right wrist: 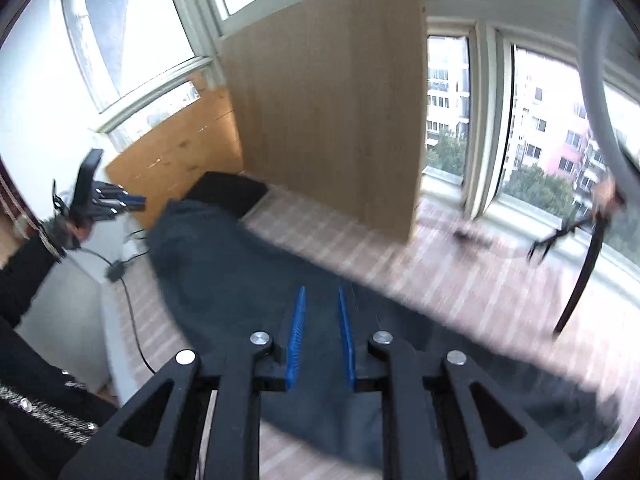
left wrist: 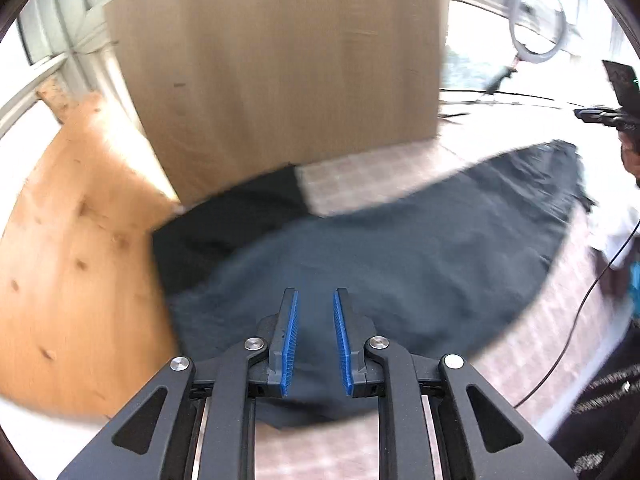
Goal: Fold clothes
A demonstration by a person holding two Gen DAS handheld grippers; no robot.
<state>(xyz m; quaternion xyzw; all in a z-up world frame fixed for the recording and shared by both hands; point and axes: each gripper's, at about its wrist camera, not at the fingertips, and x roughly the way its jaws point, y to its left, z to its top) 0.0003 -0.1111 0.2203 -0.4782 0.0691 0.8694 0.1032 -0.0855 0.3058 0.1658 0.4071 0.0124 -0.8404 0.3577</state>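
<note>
The checked cloth [left wrist: 360, 176] covering my work surface runs bare in a strip between the dark garment [left wrist: 400, 248] and the upright board [left wrist: 280, 60] behind it; in the right wrist view that strip widens toward the windows [right wrist: 532, 120], and there lies most of my free room; on the other side the cloth stops at a pale edge with a cable [right wrist: 132, 312] trailing over it.

The board stands on the far part of the surface and walls off that side; a knotty wooden panel [left wrist: 80, 260] leans beside it; a black folded piece [left wrist: 224, 220] lies at the foot of the board, touching the garment's far end; a ring light [left wrist: 536, 24] on its stand sits near the window, blurred.

The garment lies spread flat on the cloth, directly under both my tongs; its long axis runs from the black piece by the board across the surface toward the other end, one long edge curving along the bare strip.

My left gripper [left wrist: 316, 340] hangs above it with blue pads [left wrist: 290, 340] slightly apart and nothing between them; my right gripper [right wrist: 320, 340] likewise stands a little spread, empty, over the fabric.
</note>
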